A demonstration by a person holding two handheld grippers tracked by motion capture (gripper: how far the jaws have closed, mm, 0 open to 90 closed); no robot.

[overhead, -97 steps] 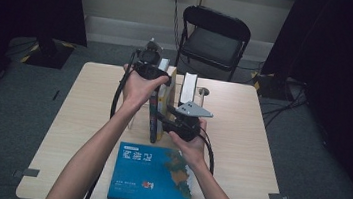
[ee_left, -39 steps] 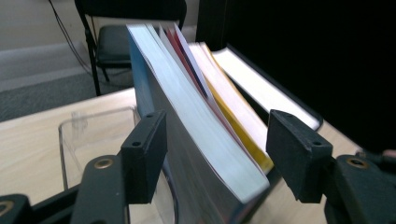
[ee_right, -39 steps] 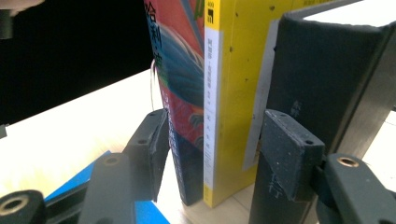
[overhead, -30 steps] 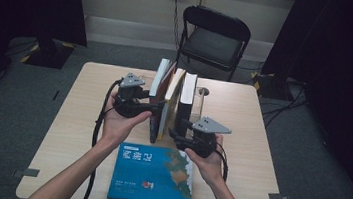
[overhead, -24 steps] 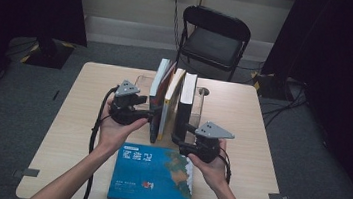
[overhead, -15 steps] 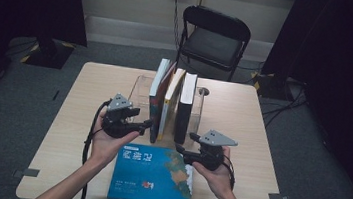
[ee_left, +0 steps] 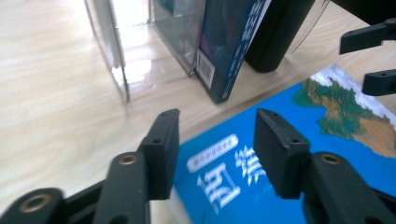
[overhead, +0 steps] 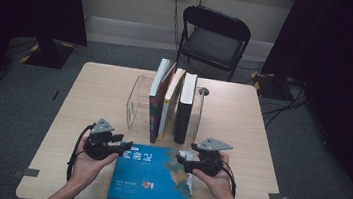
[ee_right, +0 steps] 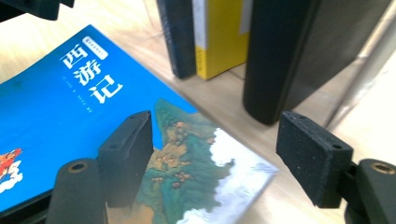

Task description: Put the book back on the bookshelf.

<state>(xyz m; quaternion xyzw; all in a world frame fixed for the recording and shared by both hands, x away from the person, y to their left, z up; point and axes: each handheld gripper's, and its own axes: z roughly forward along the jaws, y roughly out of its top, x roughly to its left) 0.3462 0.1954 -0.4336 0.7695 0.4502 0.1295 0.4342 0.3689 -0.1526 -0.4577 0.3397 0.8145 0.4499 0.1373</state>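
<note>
While both pairs of jaws stand apart and grip nothing, the blue book (overhead: 151,175) lies flat on the bench (overhead: 89,99) between them. Left gripper (overhead: 126,148), its jaws just closing somewhat, straddles the book's near corner; right gripper (overhead: 181,162), jaws just widening, straddles the opposite corner.

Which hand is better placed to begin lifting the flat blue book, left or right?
Probably the left: the left gripper straddles the blue book's corner edge; the right gripper hovers above the cover.
</note>
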